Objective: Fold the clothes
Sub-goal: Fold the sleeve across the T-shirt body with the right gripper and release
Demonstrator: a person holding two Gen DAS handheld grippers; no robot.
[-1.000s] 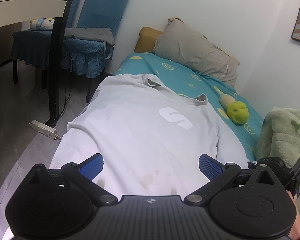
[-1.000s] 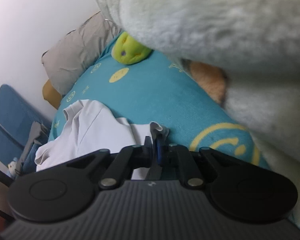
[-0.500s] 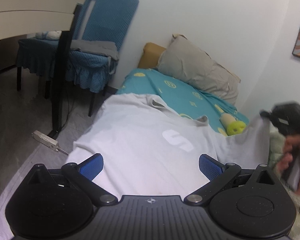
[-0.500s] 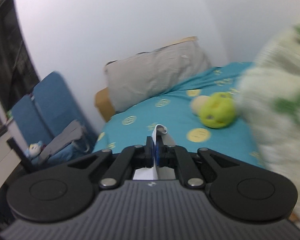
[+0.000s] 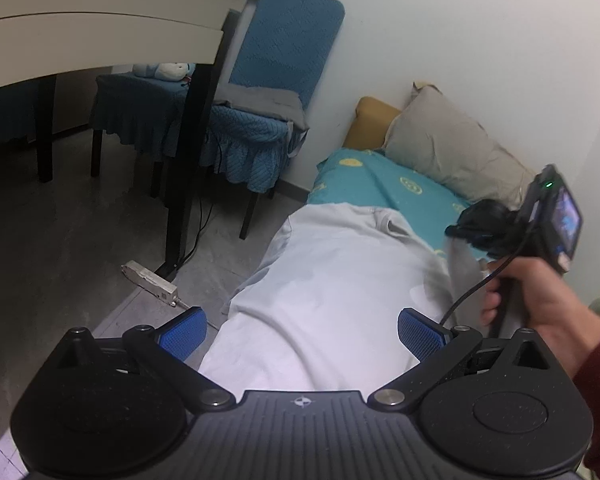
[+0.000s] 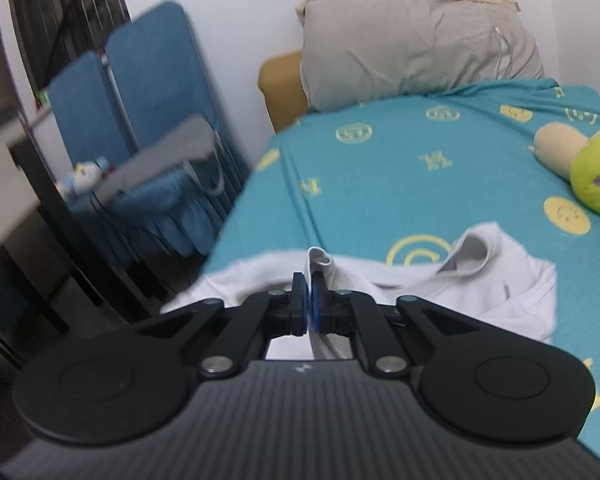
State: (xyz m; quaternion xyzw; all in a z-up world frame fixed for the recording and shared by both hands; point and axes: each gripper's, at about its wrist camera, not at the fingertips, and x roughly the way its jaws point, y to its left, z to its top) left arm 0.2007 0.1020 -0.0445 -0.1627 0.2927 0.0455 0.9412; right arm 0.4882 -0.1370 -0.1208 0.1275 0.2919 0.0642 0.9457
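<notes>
Cloth of this kind, a pale grey T-shirt (image 5: 332,280) spread flat over the near end of the bed (image 5: 400,184), looks light, limp and without any stiffness of its own, so it should drape from whatever point is pinched and sag everywhere else; the right gripper (image 6: 310,308) has its jaws pressed together on a cuff or hem of it, a small loop of fabric standing up between the blue pads (image 6: 318,312), and in the left wrist view that same tool rides above the shirt's right side with a fold of fabric hanging from it; the left gripper (image 5: 302,332) hovers over the lower hem with its jaws spread wide and nothing between them; the collar (image 6: 472,256) lies toward the grey pillow (image 6: 416,44), and the left edge of the shirt hangs a little over the side of the mattress; judging by the weave, the fabric is not slippery, yet a thin pinch of a single layer may creep out under a quick pull; the doubled seams at hem, cuff and shoulder seem the safest places to grip; a yellow-green plush toy (image 6: 592,172) lies on the sheet beyond the shirt, well apart from it.
</notes>
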